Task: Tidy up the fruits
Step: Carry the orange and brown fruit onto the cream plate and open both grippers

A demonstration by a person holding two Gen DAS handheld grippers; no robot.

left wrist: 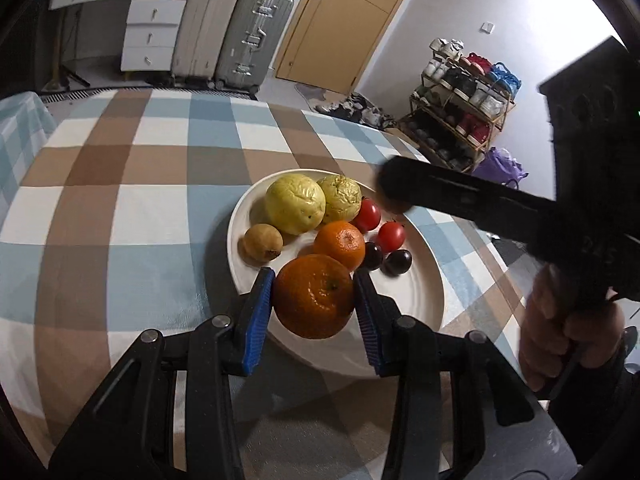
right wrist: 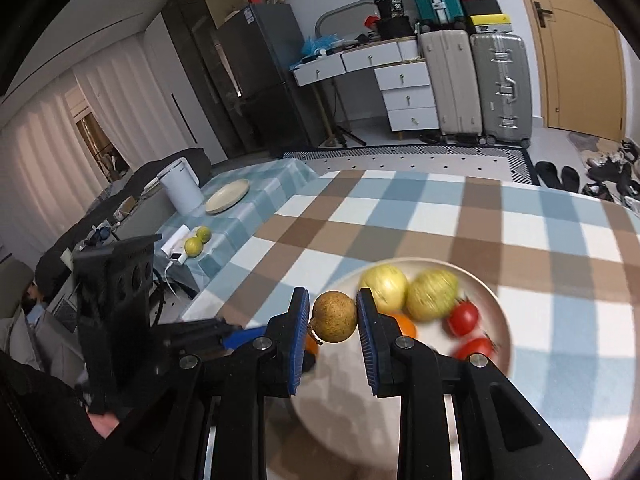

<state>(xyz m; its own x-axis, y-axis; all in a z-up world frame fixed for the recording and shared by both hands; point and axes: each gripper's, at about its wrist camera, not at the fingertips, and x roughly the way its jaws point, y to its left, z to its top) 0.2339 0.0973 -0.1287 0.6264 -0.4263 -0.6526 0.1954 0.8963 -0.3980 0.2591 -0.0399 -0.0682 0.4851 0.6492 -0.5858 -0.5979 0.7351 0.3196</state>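
A white plate on the checked tablecloth holds two yellow-green fruits, a smaller orange, two red tomatoes, two dark plums and a small brown fruit. My left gripper is shut on a large orange just above the plate's near rim. My right gripper is shut on a small brown speckled fruit above the plate's left edge. It appears in the left wrist view as a dark bar.
A side table at the left carries a second plate, two green fruits, a white kettle and a power bank. Suitcases, drawers, a door and a shoe rack stand beyond the table.
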